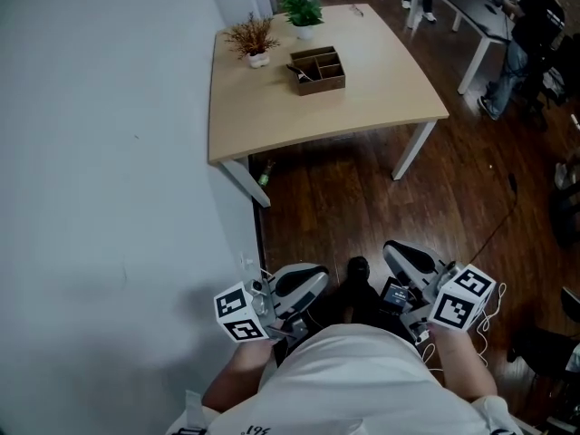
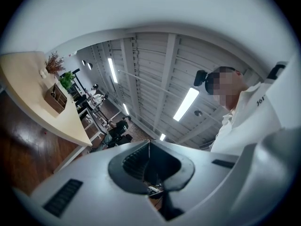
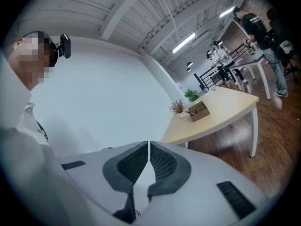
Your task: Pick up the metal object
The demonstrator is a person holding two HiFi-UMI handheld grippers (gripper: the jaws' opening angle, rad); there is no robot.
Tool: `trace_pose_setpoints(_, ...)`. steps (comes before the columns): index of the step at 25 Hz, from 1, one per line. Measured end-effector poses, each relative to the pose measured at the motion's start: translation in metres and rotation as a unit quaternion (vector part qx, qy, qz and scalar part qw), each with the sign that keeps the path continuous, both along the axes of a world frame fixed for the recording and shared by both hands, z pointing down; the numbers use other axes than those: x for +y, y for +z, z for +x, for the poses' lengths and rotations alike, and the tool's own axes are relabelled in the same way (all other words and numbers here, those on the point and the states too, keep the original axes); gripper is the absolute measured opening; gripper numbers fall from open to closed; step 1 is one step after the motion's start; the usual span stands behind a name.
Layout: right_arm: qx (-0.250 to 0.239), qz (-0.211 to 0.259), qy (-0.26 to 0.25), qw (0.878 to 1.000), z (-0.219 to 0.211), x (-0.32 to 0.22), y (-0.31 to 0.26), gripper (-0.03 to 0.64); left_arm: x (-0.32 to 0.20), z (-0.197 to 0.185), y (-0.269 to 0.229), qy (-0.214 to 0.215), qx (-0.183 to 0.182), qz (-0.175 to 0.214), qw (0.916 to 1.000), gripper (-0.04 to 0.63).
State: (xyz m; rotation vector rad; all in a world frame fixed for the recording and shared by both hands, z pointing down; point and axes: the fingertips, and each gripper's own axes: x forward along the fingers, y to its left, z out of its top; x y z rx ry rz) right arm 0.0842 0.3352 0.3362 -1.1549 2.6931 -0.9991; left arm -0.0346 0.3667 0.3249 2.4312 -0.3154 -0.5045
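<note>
Left tongs [image 1: 304, 281], right tongs [image 1: 406, 257] clenched, nothing gripped; held low, well apart from desk [image 1: 381, 107].

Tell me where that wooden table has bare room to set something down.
The table is bare across its whole near half, in front of the divided box, and along its right side past the box. The far left is crowded: dried plant, green plant and box cluster there.

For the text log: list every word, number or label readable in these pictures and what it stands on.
"361": printed on the person's white shirt, most legible in the left gripper view.
Marker cubes: black-and-white square patterns only, no letters.
Nothing else is legible.
</note>
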Motion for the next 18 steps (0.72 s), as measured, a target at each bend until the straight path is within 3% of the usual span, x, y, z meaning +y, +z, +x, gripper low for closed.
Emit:
trace_pose_setpoints(10,-0.018,0.015,-0.082,0.996,-0.031,-0.103,0.007,0.000,-0.077,-0.005,-0.001,-0.059,-0.022,0.006,0.9980,0.000)
trace_pose_setpoints(18,-0.012,0.025,-0.116,0.993,-0.008,-0.204,-0.012,0.001,-0.174,0.022,-0.021,-0.096,-0.021,0.023,0.9949,0.000)
